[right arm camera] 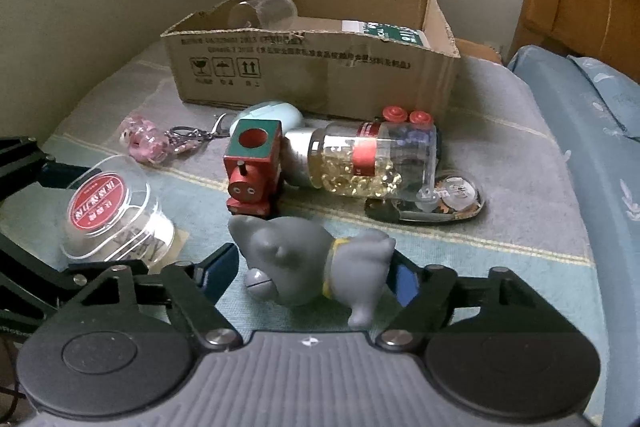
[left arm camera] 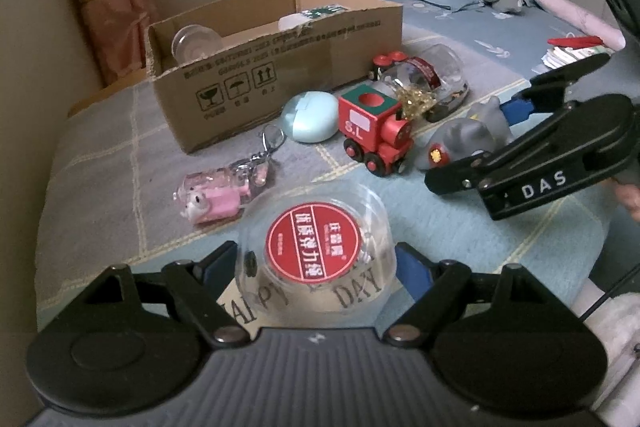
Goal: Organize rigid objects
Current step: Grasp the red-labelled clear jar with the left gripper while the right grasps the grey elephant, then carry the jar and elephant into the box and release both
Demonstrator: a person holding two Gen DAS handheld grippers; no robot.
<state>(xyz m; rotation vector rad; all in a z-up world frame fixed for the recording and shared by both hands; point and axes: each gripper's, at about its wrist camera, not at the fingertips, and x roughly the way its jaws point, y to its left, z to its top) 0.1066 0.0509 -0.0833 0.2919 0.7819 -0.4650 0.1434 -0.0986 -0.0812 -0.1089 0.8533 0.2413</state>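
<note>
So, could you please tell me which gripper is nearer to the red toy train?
Right. The right gripper straddles the grey toy just in front of the train; the left gripper straddles the spool, farther off.

— Reading "DAS" on the right gripper (left arm camera: 516, 103), in white letters on its arm?

— Yes. Also showing "S.L" on the red toy train (left arm camera: 374, 131), and "DAY" under the clear round case (left arm camera: 316, 251).

— Cardboard box (left arm camera: 280, 75)?

— Showing fragile, umbrella and upward-arrows signs; print illegible.
</note>
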